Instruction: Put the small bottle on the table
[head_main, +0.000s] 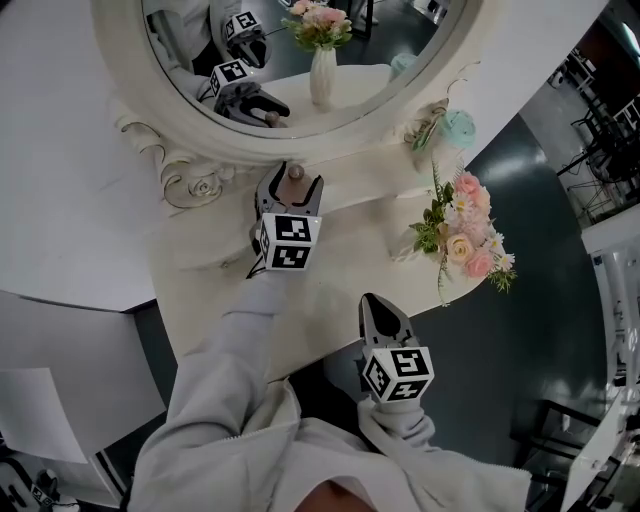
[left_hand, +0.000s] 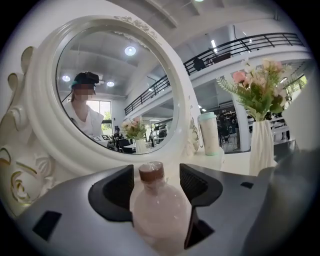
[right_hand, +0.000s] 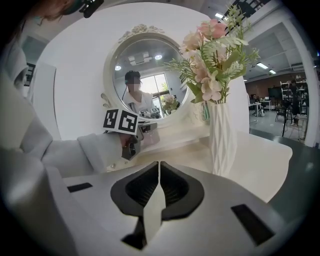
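Count: 1 small bottle (left_hand: 160, 210), 1 mirror (left_hand: 115, 85), 1 vase (left_hand: 261, 145).

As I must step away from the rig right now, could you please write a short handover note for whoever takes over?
Left gripper: open, jaws on either side of the small bottle, not pressing it.
Right gripper: shut, empty, near the table's front edge.
Bottle: upright on the table, in front of the mirror.
Done: the bottle appears to be set down and released.
Left: probably just draw the left gripper straight back without tipping the bottle.
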